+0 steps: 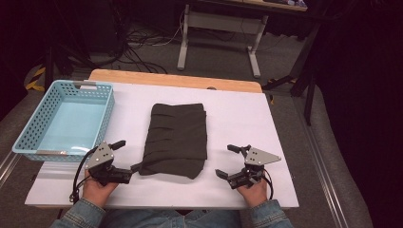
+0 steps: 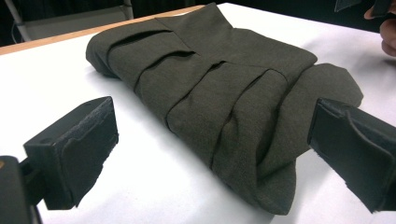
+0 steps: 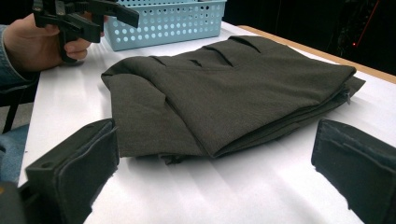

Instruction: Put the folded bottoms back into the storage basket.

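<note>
A: The left gripper [image 1: 124, 158] sits at the near left of the counter [image 1: 237, 114], jaws spread wide with nothing clamped between them. Where is the cloth from there?

B: The folded dark garment [image 1: 177, 140] lies in the middle of the counter, just to the right of that gripper. Its near left corner sits right by the lower jaw; from above I cannot tell whether they touch. In the left gripper view the garment [image 2: 219, 98] lies ahead and between the two jaws, and the pads are not pressing on it.

A: And the right gripper [image 1: 229, 161]?

B: Near right of the counter, a little apart from the garment's right edge, white counter showing between them. Its jaws are wide apart too and hold nothing. In the right gripper view the garment [image 3: 233, 93] lies ahead of them, its folded edges facing the camera.

A: Which way does the garment run?

B: Its long axis goes from the near edge of the counter to the far edge, roughly straight, with pleats running along it. The near end is rumpled and slightly wider.

A: Anything else?

B: A light blue perforated basket [image 1: 28, 140] stands at the left edge of the counter, beyond the left gripper.
</note>
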`<state>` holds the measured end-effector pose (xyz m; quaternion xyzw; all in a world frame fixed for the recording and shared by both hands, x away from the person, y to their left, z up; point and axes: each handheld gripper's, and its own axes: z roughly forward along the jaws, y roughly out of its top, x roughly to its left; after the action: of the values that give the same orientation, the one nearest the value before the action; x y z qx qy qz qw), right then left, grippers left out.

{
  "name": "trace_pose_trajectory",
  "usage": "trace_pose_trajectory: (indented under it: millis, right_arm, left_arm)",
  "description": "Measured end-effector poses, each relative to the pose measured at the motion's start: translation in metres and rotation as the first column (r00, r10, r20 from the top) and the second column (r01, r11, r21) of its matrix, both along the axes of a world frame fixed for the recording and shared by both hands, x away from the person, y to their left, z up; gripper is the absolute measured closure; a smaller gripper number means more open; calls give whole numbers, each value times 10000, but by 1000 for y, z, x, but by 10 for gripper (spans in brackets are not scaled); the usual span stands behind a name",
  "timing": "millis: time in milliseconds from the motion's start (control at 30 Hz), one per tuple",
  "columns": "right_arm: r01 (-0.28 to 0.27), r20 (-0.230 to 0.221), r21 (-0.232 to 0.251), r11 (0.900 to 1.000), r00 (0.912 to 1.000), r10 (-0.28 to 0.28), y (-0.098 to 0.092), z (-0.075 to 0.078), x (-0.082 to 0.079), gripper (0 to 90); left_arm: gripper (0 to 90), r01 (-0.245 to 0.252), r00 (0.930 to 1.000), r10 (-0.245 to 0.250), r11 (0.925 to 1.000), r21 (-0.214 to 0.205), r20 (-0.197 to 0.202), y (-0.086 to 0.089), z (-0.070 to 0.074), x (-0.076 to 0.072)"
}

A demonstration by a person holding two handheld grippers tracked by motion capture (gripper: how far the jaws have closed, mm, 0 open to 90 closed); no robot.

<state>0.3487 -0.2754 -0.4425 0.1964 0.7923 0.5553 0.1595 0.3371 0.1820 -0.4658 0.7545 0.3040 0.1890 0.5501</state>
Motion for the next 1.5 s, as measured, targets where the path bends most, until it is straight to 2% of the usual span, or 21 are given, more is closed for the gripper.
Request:
trace_pose_trajectory:
  millis: [267, 433, 633, 733, 967, 1233, 1433, 1467, 1500]
  right_arm:
    - [-43, 27, 4, 10000, 10000, 43, 0, 0, 0, 14]
    - [-17, -11, 57, 10000, 10000, 17, 0, -1, 1, 14]
    - [14, -27, 37, 10000, 10000, -14, 0, -1, 2, 15]
    - [-3, -36, 16, 10000, 10000, 3, 0, -1, 2, 16]
    - [39, -20, -65, 10000, 10000, -39, 1, -1, 2, 16]
    - [70, -67, -88, 9999, 10000, -70, 2, -2, 3, 15]
    - [100, -74, -108, 9999, 9999, -101, 2, -2, 3, 15]
    - [100, -74, -108, 9999, 9999, -101, 2, -2, 3, 15]
    - [87, -68, -118, 9999, 9999, -88, 2, -2, 3, 16]
  left_arm:
    - [28, -60, 10000, 60, 10000, 14, 19, -1, 4, 2]
    - [21, -101, 9998, 99, 9999, -106, -144, -5, 7, 6]
    - [21, -50, 9998, 52, 9999, 100, -204, -8, 12, 9]
    - [22, -73, 9994, 75, 10000, 58, -351, -7, 18, 13]
    - [24, 104, 9993, -100, 9999, 131, -351, -10, 30, 23]
    - [26, 188, 9975, -199, 9997, -164, -685, -13, 38, 37]
    - [26, 307, 9968, -313, 9995, -94, -731, -17, 43, 44]
    - [26, 349, 9966, -358, 9993, -125, -741, -18, 45, 45]
    - [22, 498, 9961, -522, 9981, -352, -710, -18, 47, 47]
